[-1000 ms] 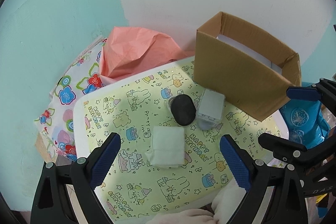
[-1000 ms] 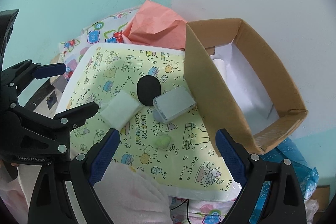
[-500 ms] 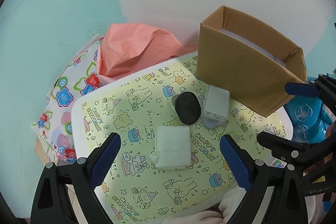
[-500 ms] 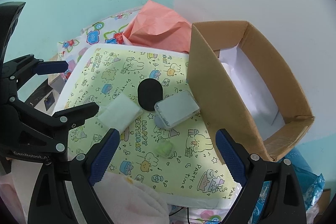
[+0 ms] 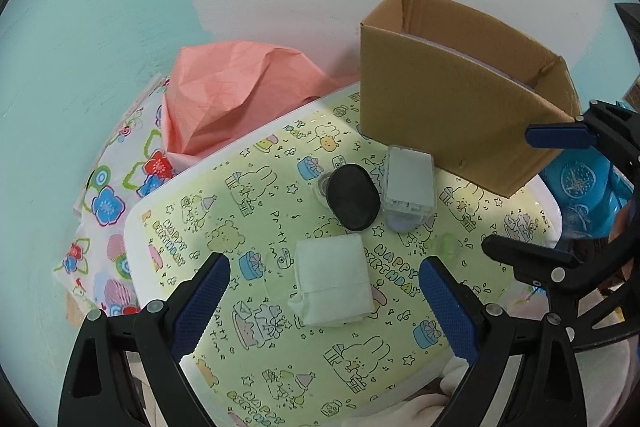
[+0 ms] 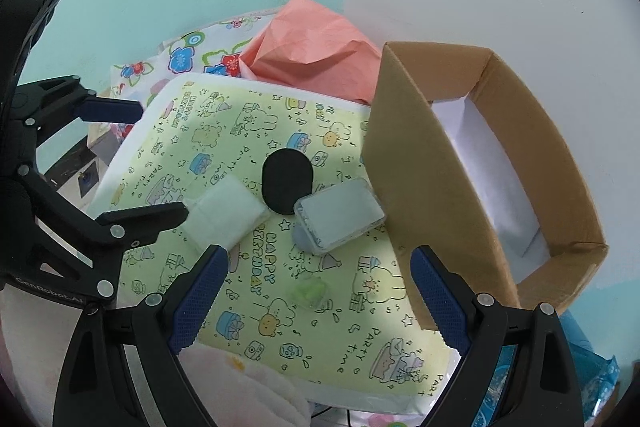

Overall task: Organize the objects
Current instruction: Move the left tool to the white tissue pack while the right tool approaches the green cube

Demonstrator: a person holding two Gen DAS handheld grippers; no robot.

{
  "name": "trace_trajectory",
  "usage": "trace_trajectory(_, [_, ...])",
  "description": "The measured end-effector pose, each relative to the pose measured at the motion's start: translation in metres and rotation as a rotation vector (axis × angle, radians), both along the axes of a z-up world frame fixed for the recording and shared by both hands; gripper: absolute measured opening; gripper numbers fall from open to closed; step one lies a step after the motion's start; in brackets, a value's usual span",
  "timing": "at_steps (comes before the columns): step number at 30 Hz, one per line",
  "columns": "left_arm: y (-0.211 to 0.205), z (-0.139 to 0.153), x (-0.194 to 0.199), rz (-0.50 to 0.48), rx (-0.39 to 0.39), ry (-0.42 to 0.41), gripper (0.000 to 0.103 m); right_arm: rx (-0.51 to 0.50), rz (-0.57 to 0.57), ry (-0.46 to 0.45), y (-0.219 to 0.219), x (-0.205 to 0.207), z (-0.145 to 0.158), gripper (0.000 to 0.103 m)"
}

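On the small table with the yellow birthday-print cloth (image 5: 256,311) (image 6: 224,131) lie a white tissue pack (image 5: 331,281) (image 6: 226,215), a black oval lid (image 5: 352,197) (image 6: 286,181), a grey clear-lidded case (image 5: 409,183) (image 6: 338,215) and a small green blob (image 6: 308,291) (image 5: 446,243). An open cardboard box (image 5: 460,107) (image 6: 432,195) stands at the table's right, white inside. My left gripper (image 5: 324,307) hangs open above the tissue pack. My right gripper (image 6: 316,301) is open over the green blob, with nothing held.
Pink paper (image 5: 236,95) (image 6: 316,59) and a flower-print cloth (image 5: 112,195) (image 6: 188,55) are piled behind the table against the teal and white wall. A blue plastic bag (image 5: 580,195) lies right of the box. White fabric (image 6: 256,391) bulges at the near edge.
Both grippers have drifted slightly, so the table and box shift a little in view. The objects on the table have not moved, and both grippers stay open.
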State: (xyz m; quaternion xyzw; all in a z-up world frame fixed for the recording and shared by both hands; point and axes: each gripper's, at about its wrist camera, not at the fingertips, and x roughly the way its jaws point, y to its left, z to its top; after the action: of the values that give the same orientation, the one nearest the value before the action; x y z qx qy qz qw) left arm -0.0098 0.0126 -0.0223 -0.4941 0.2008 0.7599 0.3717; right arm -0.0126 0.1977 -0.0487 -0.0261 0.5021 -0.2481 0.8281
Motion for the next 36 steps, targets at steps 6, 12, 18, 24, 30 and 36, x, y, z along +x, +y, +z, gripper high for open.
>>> trace_trajectory(6, [0.004, -0.012, -0.003, -0.038, 0.019, -0.022, 0.096, -0.015, 0.017, 0.018, -0.001, 0.003, -0.009, 0.094])
trace_trajectory(12, [0.009, -0.024, -0.009, -0.060, 0.030, -0.047, 0.096, -0.015, 0.004, 0.024, -0.007, 0.007, -0.017, 0.094])
trace_trajectory(18, [0.013, -0.033, -0.012, -0.087, 0.047, -0.049, 0.096, -0.012, 0.003, 0.034, -0.011, 0.010, -0.027, 0.094])
trace_trajectory(24, [0.022, -0.051, -0.009, -0.136, 0.011, -0.054, 0.096, -0.024, 0.004, 0.073, -0.014, 0.012, -0.043, 0.093])
trace_trajectory(30, [0.030, -0.068, -0.008, -0.176, -0.018, -0.051, 0.096, -0.008, -0.016, 0.096, -0.021, 0.013, -0.061, 0.092])
trace_trajectory(36, [0.038, -0.083, -0.006, -0.209, -0.039, -0.055, 0.095, 0.022, -0.048, 0.117, -0.029, 0.010, -0.079, 0.091])
